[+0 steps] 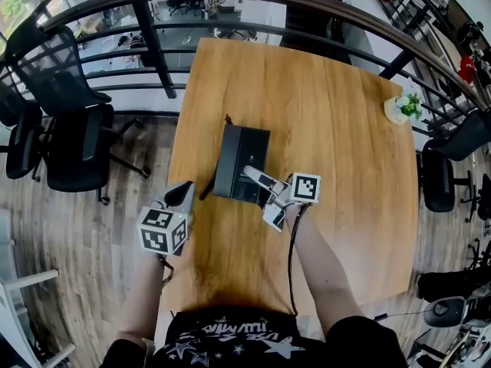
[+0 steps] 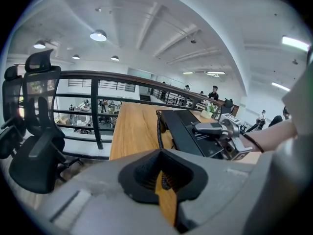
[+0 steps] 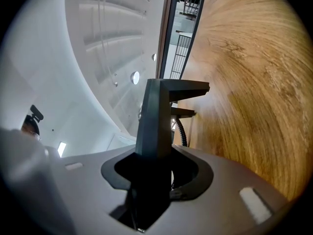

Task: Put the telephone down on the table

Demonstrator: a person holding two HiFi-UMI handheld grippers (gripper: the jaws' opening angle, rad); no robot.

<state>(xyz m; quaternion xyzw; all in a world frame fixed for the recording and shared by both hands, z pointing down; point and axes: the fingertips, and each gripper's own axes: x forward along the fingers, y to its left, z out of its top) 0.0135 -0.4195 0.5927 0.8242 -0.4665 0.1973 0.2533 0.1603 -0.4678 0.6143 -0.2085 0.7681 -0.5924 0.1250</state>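
A black telephone (image 1: 240, 162) sits at the middle of the wooden table (image 1: 345, 152), its coiled cord (image 2: 158, 126) hanging off its far left corner. My right gripper (image 1: 255, 178) is shut on the phone's near right edge. In the right gripper view the black body (image 3: 155, 121) fills the gap between the jaws. I cannot tell whether the phone rests on the table or hangs just above it. My left gripper (image 1: 186, 192) hovers at the table's left edge, apart from the phone, its jaws together with nothing in them (image 2: 165, 192). From there I see the phone (image 2: 188, 131) and the right gripper (image 2: 212, 128).
A small potted plant (image 1: 402, 107) stands near the table's far right edge. A dark curved railing (image 1: 153, 48) runs behind the table. Black office chairs stand at the left (image 1: 65, 129) and right (image 1: 449, 167). A cable (image 1: 291, 259) trails from the right gripper.
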